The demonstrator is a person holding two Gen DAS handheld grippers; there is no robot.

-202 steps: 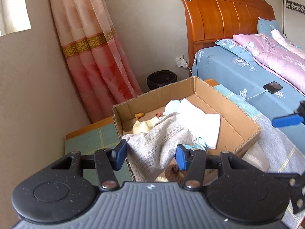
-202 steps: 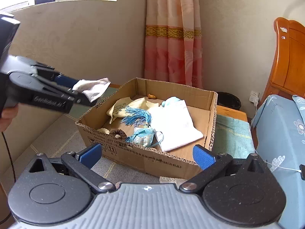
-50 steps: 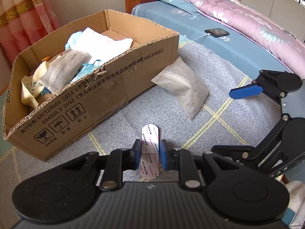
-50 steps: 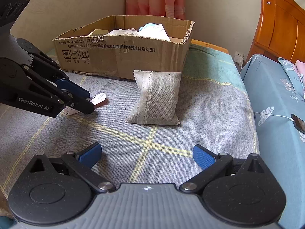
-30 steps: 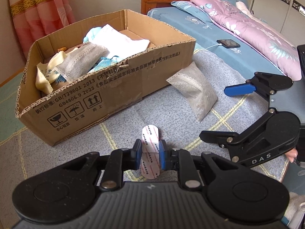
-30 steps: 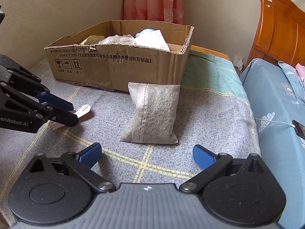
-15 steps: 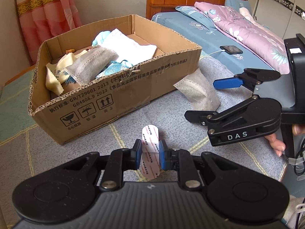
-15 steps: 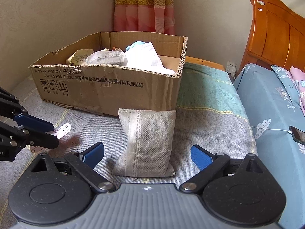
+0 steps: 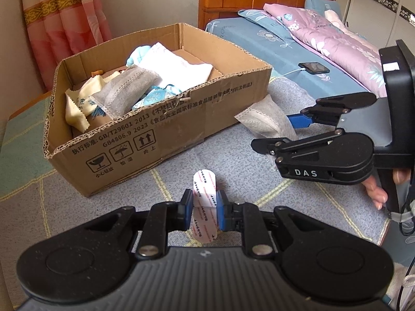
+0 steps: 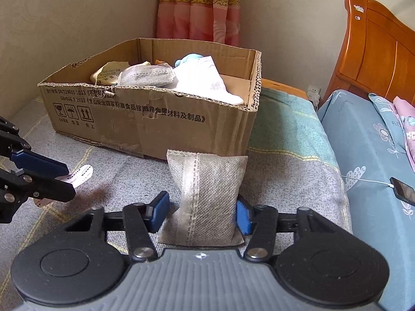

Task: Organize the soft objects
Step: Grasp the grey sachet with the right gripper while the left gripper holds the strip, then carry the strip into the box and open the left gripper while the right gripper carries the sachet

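- Right now the right gripper [image 10: 201, 213] sits at the bottom of the right wrist view with the grey fabric pouch [image 10: 207, 194] between its jaws; they have just been closing, and the right-hand pad looks to be against the pouch's edge while the left-hand pad shows a slim gap, so I judge the grip not yet firm.
- The pouch lies flat on the grey blanket [image 10: 298, 181], its long axis running straight up the frame, away from the jaws, which straddle its lower half across the short side.
- To the lower left of that view, the left gripper [image 9: 205, 211] is clamped on a small white strip with red print [image 9: 205, 189]; in its own view the strip stands upright at bottom centre.
- Just beyond the pouch's far end, at centre frame, stands the cardboard box [image 10: 155, 119], its printed front wall almost touching the pouch; a second grey pouch [image 10: 145, 76] and white cloth [image 10: 205, 83] already lie inside.
- Since the box lies straight ahead and higher than the pouch, the coming move looks like a lift up and forward over that front wall, and the right hand is the one placed for it.
- Farther off, at the right edge, a phone [image 10: 404, 190] rests on the blue bed sheet.
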